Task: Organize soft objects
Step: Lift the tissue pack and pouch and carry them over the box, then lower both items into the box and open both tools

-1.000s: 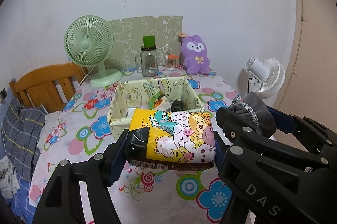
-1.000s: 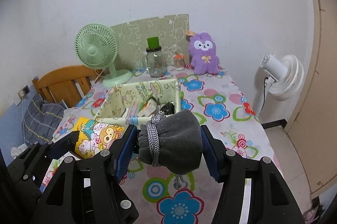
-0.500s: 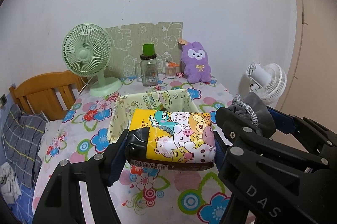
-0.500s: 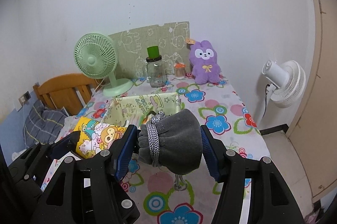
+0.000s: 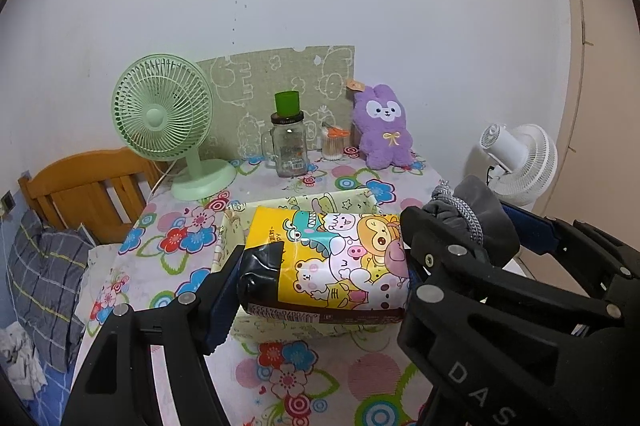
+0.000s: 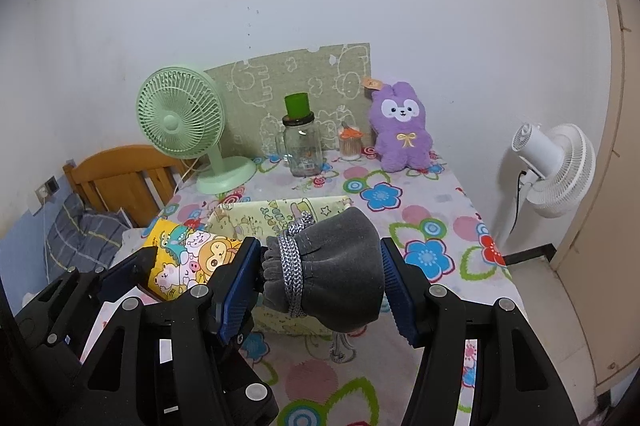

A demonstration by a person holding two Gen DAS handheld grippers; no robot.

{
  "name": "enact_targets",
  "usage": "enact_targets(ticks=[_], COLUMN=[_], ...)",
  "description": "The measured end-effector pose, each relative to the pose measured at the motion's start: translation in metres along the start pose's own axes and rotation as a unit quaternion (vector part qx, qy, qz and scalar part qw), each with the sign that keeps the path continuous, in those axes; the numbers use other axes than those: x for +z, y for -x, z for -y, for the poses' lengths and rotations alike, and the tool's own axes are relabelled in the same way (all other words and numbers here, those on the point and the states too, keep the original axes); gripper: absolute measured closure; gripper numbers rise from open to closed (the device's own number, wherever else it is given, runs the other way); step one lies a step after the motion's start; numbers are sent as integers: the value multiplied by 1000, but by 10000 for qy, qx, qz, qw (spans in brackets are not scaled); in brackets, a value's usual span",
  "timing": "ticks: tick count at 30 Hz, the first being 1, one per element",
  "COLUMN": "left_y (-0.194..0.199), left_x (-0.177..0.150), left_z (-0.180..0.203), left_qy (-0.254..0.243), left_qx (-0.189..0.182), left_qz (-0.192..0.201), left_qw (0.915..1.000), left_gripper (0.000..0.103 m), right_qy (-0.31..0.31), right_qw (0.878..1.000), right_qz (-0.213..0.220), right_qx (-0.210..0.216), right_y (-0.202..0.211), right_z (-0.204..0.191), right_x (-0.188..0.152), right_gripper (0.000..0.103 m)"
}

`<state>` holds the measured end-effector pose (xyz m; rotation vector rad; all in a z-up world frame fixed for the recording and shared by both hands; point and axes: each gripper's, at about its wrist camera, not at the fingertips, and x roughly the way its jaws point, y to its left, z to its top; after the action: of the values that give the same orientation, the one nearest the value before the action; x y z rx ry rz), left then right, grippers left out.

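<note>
My left gripper is shut on a yellow cartoon-printed tissue pack, held above the table in front of a pale green fabric box. The right gripper is shut on a grey drawstring pouch tied with a silver cord, just to the right of the left one. In the right wrist view the tissue pack shows at the lower left, and the fabric box lies behind the pouch. The pouch also appears at the right in the left wrist view. A purple plush bunny sits at the table's far edge.
The flowered tablecloth covers the table. At the back stand a green desk fan, a glass jar with a green cup on top and a small toothpick jar. A white fan stands right, a wooden headboard left.
Both grippers have drawn back from the box and risen slightly, each keeping its object. The box and the things at the back of the table now look farther off.
</note>
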<state>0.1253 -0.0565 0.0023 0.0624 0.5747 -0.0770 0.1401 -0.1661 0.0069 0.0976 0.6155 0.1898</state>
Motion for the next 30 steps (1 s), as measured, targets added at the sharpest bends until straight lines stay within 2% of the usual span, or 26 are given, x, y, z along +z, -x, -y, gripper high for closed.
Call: enact_targets(ticks=[15, 30], left_y=[-49, -102], left_x=[12, 8], left_z=[-19, -45], left_qy=[145, 525], left_qx=[58, 104], left_qz=[-176, -452], left_qw=[9997, 9975], left_gripper=[28, 27], right_qy=[115, 300], right_qw=[9997, 9981], right_qz=[-200, -417], right_qx=[31, 338], right_y=[-56, -112], right_z=[-7, -18], right_x=[16, 18], right_gripper=[40, 40])
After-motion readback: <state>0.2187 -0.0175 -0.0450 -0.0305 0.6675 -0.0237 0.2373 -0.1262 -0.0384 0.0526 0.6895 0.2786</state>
